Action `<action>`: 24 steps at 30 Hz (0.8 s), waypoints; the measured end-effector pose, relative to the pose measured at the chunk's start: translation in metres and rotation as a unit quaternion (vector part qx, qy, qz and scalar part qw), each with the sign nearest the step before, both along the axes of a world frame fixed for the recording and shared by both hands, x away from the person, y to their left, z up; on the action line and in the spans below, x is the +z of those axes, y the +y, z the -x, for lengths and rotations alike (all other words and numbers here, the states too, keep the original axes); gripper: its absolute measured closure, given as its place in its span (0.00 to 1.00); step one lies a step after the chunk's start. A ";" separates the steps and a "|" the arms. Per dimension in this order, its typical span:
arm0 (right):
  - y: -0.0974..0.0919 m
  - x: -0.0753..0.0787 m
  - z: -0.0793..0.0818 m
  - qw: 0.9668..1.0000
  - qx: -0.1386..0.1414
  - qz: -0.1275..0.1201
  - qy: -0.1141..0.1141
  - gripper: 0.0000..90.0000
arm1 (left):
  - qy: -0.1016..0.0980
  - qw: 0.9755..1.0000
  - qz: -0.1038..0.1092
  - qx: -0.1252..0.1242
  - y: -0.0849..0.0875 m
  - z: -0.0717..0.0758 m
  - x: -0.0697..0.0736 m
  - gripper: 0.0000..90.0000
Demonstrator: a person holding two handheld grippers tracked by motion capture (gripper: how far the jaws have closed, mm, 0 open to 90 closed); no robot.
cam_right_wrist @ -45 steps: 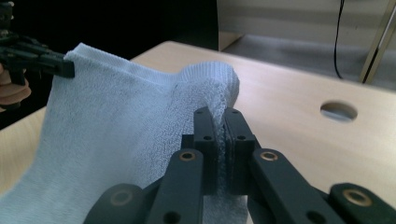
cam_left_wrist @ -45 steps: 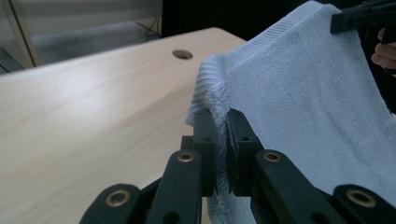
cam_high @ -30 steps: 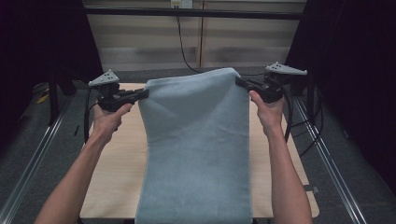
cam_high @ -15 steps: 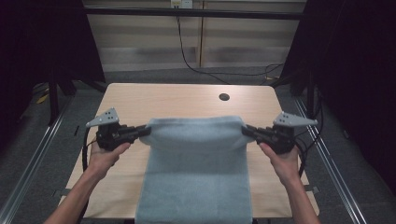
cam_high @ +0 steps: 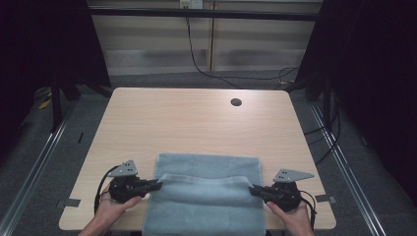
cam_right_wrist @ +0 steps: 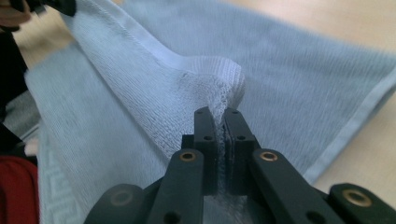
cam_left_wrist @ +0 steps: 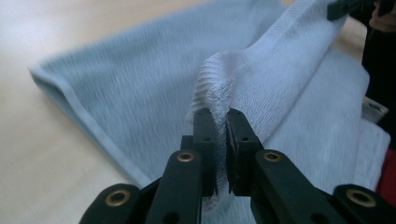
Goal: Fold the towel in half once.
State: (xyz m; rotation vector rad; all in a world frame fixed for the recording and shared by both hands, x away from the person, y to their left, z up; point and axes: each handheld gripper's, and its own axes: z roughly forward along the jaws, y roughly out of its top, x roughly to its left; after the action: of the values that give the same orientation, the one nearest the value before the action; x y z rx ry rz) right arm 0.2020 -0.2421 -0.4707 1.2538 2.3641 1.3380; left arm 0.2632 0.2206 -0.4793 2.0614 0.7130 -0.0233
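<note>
**Inspector:** Where the person's forearms enter at the near edge in the high view, what does each hand carry?

**Assistant:** Left hand (cam_high: 114,209) holds the left claw (cam_high: 156,185); right hand (cam_high: 291,216) holds the right claw (cam_high: 253,189). Both point inward toward each other, low over the near part of the desk (cam_high: 196,123).

**Inspector:** State of the claws?

**Assistant:** Each is clamped narrow on a corner of the towel (cam_high: 206,194). The left gripper view has the left claw (cam_left_wrist: 223,116) with pale blue terry bunched between its jaws; the right gripper view has the right claw (cam_right_wrist: 219,114) pinching the towel (cam_right_wrist: 140,107) likewise, hem folded over the tips.

**Inspector:** Position of the towel?

**Assistant:** Pale blue-grey, lying at the near middle of the desk. The held edge spans between the two claws and sits doubled back over a lower layer that lies flat on the wood. Its near end runs over the desk's front edge. In the left gripper view the towel (cam_left_wrist: 140,93) rests flat on the wood beyond the raised fold.

**Inspector:** Farther out?

**Assistant:** Bare wood, then a round cable hole (cam_high: 236,102) toward the far right. Beyond the desk, a black cable (cam_high: 196,54) hangs down against the pale wall panels.
</note>
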 end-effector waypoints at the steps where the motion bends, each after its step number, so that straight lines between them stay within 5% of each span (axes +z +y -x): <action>1: 0.001 -0.005 0.001 1.000 0.000 0.004 0.008 0.96 | 0.003 1.000 -0.010 -0.004 0.001 0.003 -0.006 0.93; 6: 0.013 -0.021 -0.001 0.998 0.007 0.051 0.029 0.96 | 0.010 0.999 -0.046 -0.012 -0.009 -0.001 -0.020 0.93; 11: 0.013 -0.026 -0.016 0.998 -0.003 0.052 0.028 0.96 | 0.013 0.999 -0.031 0.006 -0.008 -0.018 -0.025 0.94; 17: 0.015 -0.028 -0.047 0.998 -0.014 0.054 0.019 0.96 | -0.006 0.999 -0.045 0.026 -0.008 -0.041 -0.025 0.94; 24: 0.019 -0.028 -0.095 0.997 -0.023 0.066 0.020 0.96 | 0.006 0.997 -0.043 0.065 -0.005 -0.087 -0.026 0.94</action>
State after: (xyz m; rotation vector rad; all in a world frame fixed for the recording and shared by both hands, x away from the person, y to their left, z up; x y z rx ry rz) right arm 0.2967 -0.2229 -0.4986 1.2998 2.3906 1.1323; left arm 0.3502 0.2153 -0.5052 2.0938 0.8672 0.0684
